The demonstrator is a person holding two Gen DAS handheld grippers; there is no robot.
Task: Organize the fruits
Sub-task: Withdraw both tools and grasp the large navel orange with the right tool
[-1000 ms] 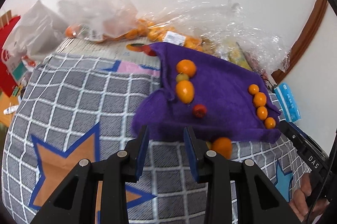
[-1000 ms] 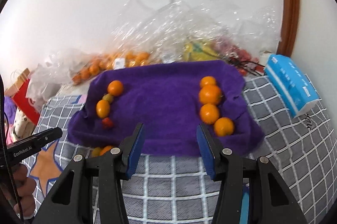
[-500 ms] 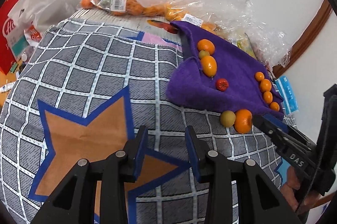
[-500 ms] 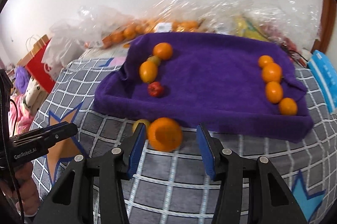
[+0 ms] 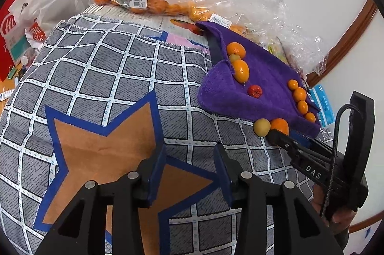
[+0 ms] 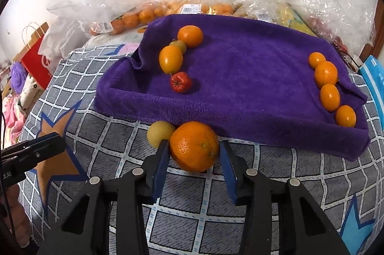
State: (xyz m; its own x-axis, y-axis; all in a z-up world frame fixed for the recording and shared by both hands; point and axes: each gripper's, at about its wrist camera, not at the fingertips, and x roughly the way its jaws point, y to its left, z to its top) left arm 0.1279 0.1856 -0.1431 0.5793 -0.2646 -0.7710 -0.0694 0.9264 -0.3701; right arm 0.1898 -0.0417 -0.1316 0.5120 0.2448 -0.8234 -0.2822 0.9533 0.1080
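Right wrist view: the big orange lies on the checked cloth, touching the purple towel's near edge, directly between the right gripper's closing jaws; left pad meets it, right pad just clear. A yellow fruit touches its left side. The left gripper, empty and opening, sits well apart.

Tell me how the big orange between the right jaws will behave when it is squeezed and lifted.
The orange is round and lies on the checked cloth, so it may roll if one jaw pushes first. Its peel looks dimpled, so the closing jaws of the right gripper probably will not slip. The yellow fruit beside it may get nudged.
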